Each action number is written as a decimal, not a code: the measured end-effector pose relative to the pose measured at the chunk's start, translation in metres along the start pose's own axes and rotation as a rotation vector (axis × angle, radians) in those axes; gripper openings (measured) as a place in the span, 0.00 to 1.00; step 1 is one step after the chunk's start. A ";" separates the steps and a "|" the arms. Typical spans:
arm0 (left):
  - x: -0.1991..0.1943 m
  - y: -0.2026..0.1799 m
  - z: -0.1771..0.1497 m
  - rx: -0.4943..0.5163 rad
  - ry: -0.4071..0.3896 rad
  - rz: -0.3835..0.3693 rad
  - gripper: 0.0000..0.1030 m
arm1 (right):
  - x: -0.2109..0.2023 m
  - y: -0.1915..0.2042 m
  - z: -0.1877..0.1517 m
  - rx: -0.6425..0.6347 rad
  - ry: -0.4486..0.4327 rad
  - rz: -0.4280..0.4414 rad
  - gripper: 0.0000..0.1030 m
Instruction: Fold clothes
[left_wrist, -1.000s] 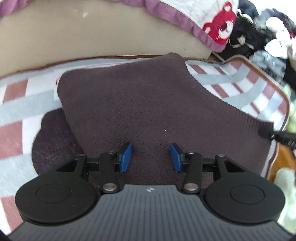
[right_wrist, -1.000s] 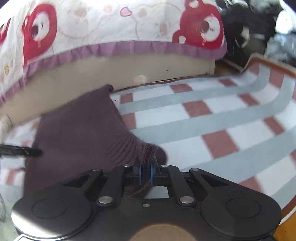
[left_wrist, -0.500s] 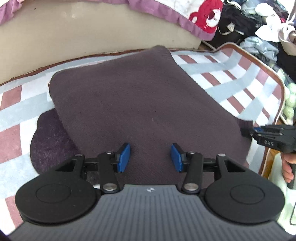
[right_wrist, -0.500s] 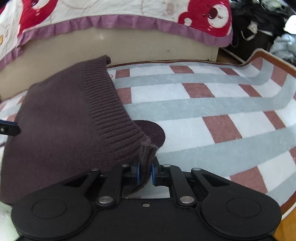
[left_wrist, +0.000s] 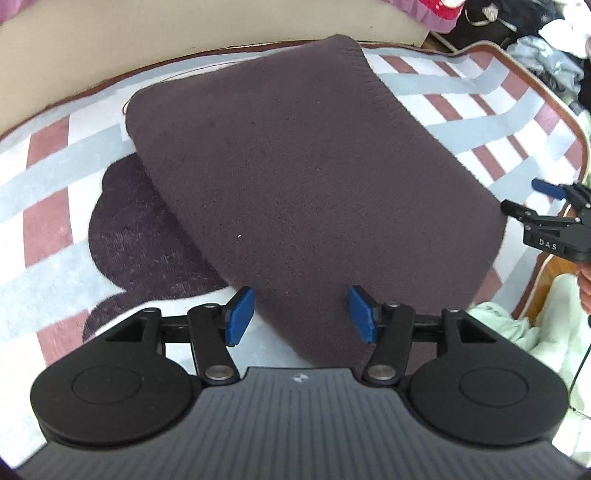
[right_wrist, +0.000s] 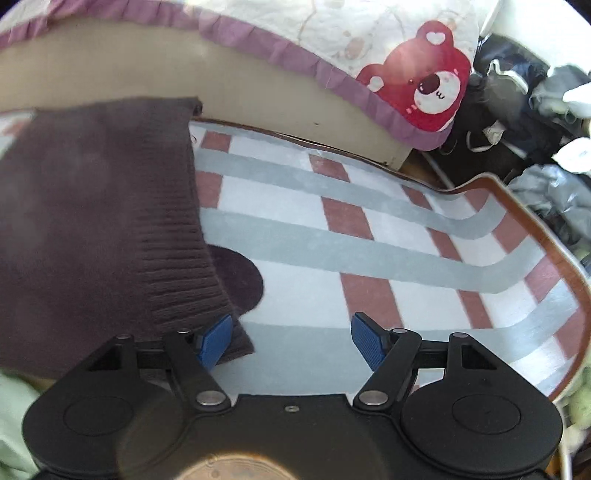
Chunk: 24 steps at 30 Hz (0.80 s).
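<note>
A dark brown knitted sweater (left_wrist: 306, 177) lies folded flat on a striped rug (left_wrist: 461, 110). My left gripper (left_wrist: 301, 315) is open over the sweater's near edge, with its blue pads either side of the cloth and not closed on it. My right gripper (right_wrist: 291, 341) is open too, just off the sweater's (right_wrist: 92, 229) ribbed corner; its left pad overlaps that corner. From the left wrist view the right gripper (left_wrist: 524, 201) shows at the far right, apart from the sweater's edge.
A bed with a purple-frilled bear-print cover (right_wrist: 406, 74) runs along the far side. Piled clothes (right_wrist: 535, 110) sit at the back right. Pale green cloth (left_wrist: 509, 328) lies near the rug's right edge. The rug's brown border (right_wrist: 546, 236) curves on the right.
My right gripper has opened and let go of the sweater's corner, which now lies flat on the rug. Both grippers have pulled back a little; the left stayed open.
</note>
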<state>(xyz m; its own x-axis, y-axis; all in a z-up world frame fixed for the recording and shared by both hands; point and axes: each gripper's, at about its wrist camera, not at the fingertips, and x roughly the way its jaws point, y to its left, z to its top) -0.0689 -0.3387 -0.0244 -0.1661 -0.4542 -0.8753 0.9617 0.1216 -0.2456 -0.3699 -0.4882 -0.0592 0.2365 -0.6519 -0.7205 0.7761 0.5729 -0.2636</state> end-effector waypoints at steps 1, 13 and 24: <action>-0.001 0.002 -0.001 -0.011 -0.003 0.004 0.54 | -0.003 -0.009 0.003 0.042 0.002 0.043 0.73; -0.020 0.016 -0.021 -0.041 -0.127 0.019 0.55 | -0.042 -0.113 0.095 0.515 0.358 0.715 0.73; -0.007 0.054 -0.030 -0.212 -0.236 -0.101 0.55 | 0.009 -0.075 0.141 0.288 0.209 0.767 0.72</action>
<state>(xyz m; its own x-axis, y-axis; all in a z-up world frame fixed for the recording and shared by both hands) -0.0228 -0.3022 -0.0438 -0.1793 -0.6623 -0.7275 0.8720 0.2354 -0.4292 -0.3436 -0.6072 0.0442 0.6678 -0.0130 -0.7442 0.5702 0.6516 0.5003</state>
